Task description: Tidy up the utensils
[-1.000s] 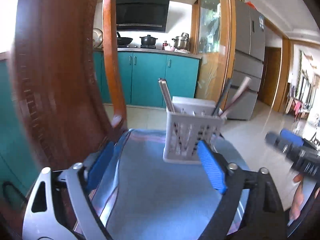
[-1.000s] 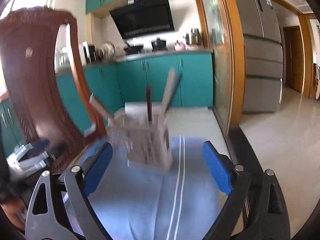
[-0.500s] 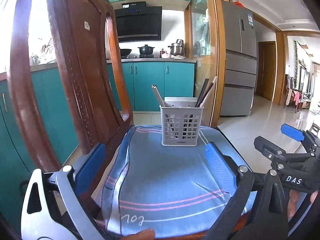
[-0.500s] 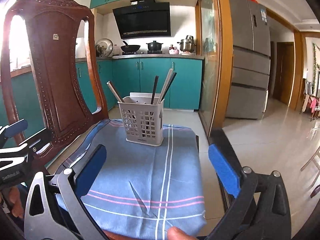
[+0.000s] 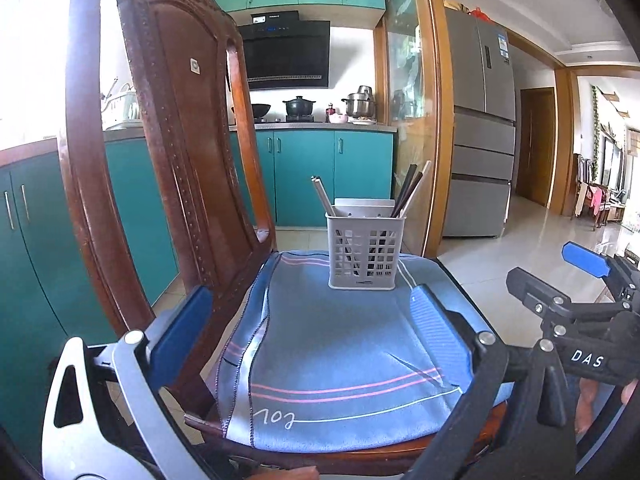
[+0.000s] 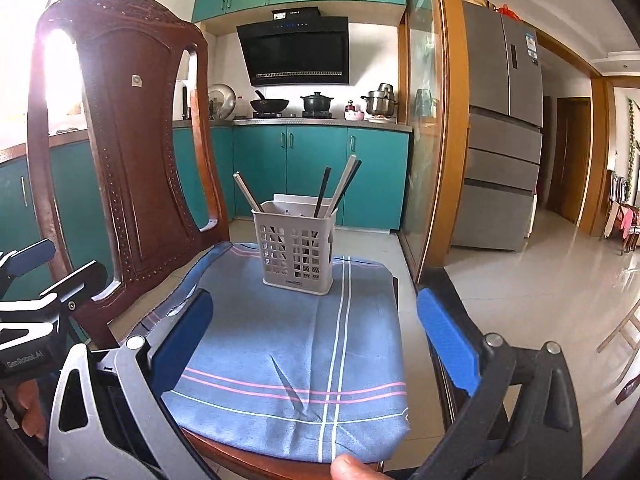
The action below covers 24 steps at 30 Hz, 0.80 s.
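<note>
The left gripper (image 5: 308, 326) is spread wide and empty; the right gripper (image 6: 316, 334) likewise. Ahead of both, well beyond their tips, the utensil basket (image 5: 363, 254) stands upright on the blue cloth (image 5: 340, 344), a pale grid-walled holder with chopsticks (image 6: 322, 196) leaning out.

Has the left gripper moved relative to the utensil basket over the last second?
Yes. The left gripper has backed away: the utensil basket on the blue cloth now sits well beyond its open fingers, smaller in view.
</note>
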{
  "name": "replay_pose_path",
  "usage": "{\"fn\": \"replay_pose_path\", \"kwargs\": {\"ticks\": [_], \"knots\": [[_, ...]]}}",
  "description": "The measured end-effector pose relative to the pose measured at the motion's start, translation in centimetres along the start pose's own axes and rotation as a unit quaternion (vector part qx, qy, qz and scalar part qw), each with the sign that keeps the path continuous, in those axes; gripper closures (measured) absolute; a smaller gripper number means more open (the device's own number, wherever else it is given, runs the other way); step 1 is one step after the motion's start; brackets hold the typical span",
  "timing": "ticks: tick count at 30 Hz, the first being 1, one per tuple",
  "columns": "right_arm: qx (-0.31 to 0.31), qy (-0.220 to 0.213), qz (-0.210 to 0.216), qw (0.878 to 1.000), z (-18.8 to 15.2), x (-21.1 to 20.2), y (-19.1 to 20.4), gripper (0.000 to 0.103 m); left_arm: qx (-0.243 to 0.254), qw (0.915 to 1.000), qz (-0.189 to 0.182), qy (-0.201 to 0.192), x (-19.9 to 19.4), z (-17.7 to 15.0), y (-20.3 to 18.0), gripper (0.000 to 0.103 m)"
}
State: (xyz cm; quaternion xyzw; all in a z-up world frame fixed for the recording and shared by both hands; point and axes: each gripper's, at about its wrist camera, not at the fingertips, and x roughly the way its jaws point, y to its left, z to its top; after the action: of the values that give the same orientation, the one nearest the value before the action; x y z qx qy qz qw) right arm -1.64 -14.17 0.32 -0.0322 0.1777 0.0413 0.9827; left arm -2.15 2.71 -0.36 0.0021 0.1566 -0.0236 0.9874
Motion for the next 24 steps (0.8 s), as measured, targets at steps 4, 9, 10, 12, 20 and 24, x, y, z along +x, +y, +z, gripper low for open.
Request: {"fn": "replay_pose_path", "kwargs": {"ticks": [4, 9, 10, 12, 20, 24], "knots": [[-0.005, 0.000, -0.002, 1.000, -0.05, -0.17, 0.32, 0.003, -0.002, 1.0000, -0.003, -0.001, -0.12, -0.06, 0.13, 0.004], [-0.007, 0.001, -0.006, 1.000, -0.08, -0.21, 0.35, 0.003, -0.002, 1.0000, -0.007, 0.000, -0.14, -0.05, 0.16, 0.004], [-0.006, 0.001, -0.006, 1.000, -0.07, -0.20, 0.32, 0.003, -0.002, 1.0000, -0.008, 0.000, -0.13, -0.01, 0.17, 0.004], [-0.006, 0.001, -0.006, 1.000, -0.10, -0.19, 0.17, 0.003, -0.002, 1.0000, -0.009, 0.000, -0.14, -0.02, 0.24, 0.004], [-0.007, 0.004, -0.005, 1.000, -0.26, -0.26, 0.07, 0.003, -0.002, 1.0000, -0.009, 0.002, -0.16, -0.05, 0.30, 0.004], [-0.008, 0.005, -0.003, 1.000, -0.34, -0.25, 0.10, 0.003, -0.002, 0.9999, -0.009, 0.003, -0.19, -0.01, 0.34, 0.004]]}}
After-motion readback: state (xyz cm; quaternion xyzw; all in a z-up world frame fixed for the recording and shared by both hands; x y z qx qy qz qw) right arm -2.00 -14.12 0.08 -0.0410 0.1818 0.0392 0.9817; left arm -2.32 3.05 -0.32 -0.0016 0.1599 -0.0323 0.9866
